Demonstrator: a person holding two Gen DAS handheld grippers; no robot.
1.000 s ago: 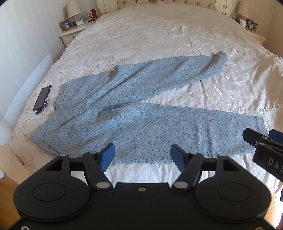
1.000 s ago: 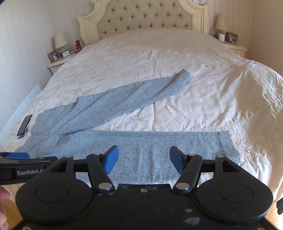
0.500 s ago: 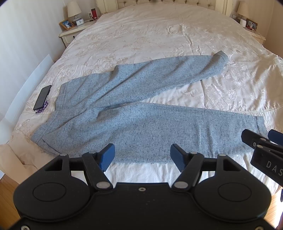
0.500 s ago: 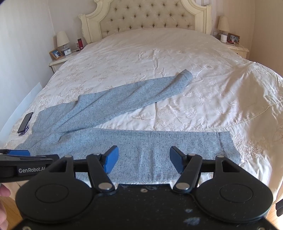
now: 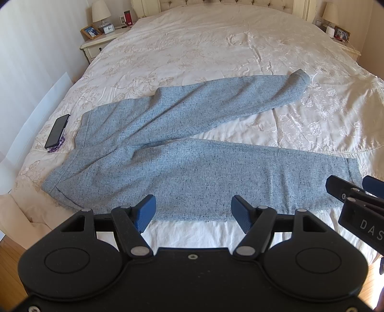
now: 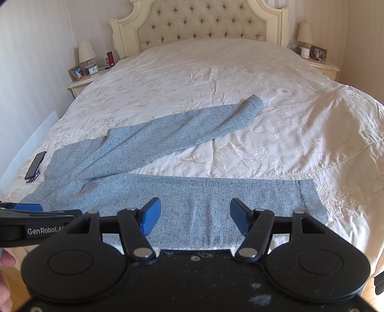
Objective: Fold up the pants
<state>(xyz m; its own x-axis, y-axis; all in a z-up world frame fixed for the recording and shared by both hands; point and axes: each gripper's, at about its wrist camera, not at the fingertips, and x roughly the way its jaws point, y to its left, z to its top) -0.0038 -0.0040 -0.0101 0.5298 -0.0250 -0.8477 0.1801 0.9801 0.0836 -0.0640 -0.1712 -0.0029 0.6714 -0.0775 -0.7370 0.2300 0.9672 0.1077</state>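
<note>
On the cream embroidered bed (image 5: 216, 48), speckled grey-blue woven pants (image 5: 192, 172) lie splayed; both claws, left claw (image 5: 193, 211) and right claw (image 6: 195, 217), gape empty: bring the one-o'clock leg onto the near leg, hems matched

Location: home bedroom. Evidence: wide bed with cream embroidered bedspread (image 6: 216, 79); cream tufted headboard (image 6: 199, 22) at 12 o'clock; cream nightstand (image 6: 84, 84) carrying white-shaded lamp (image 6: 86, 54) and small alarm clock (image 6: 93, 70) at 10 o'clock.

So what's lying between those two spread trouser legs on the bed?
Only bare quilt: a wedge of cream embroidered cover shows between the two legs of the pants. Both wrist views show it; nothing else lies there.
</note>
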